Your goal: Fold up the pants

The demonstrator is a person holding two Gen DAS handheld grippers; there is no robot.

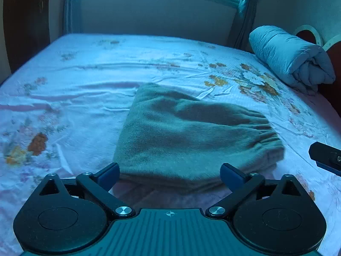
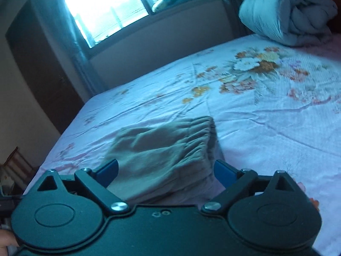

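Observation:
Grey-green fleece pants (image 1: 187, 136) lie folded into a compact bundle on the flowered bed sheet (image 1: 85, 81), elastic waistband (image 1: 264, 136) toward the right. My left gripper (image 1: 170, 173) stands wide open just short of the bundle's near edge, blue pads apart, nothing between them. In the right wrist view the same pants (image 2: 162, 155) lie ahead, waistband (image 2: 200, 136) on the right. My right gripper (image 2: 165, 171) is open too, its pads either side of the bundle's near end without pressing it. One right finger (image 1: 326, 157) shows at the left view's right edge.
A rolled light-blue duvet (image 1: 292, 55) lies at the head of the bed on the right, also seen as the duvet (image 2: 287, 12). A window (image 2: 106, 10) with curtains fills the far wall. A dark wardrobe (image 2: 42, 68) stands left of the bed.

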